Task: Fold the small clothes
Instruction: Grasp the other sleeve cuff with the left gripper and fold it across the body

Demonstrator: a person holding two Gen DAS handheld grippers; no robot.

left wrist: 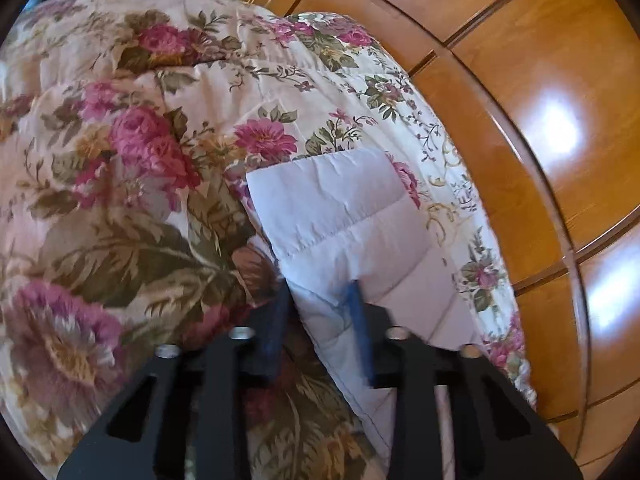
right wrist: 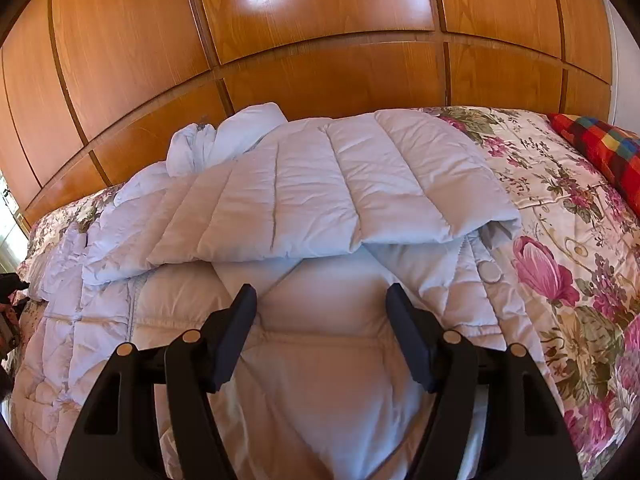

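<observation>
One pale lilac quilted puffer jacket [right wrist: 304, 208] lay across the floral quilted bedspread [right wrist: 560, 216] near its far edge by glossy orange wooden wardrobe panels [right wrist: 320, 20], the tilted left gripper [left wrist: 320, 320] pinching its fabric, the right gripper [right wrist: 320, 308] hovering spread above it, one checked multicoloured cushion [right wrist: 604, 152] at the far right corner.

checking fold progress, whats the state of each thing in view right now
left gripper: shut on a fold of the jacket
right gripper: open, nothing between its fingers, over the jacket
white quilted jacket: lying on the bed, partly folded, one sleeve laid across the body
snap button: undone, exposed at the jacket's edge
floral bedspread: spread out under the jacket
checked cushion: lying at the bed's far right
</observation>
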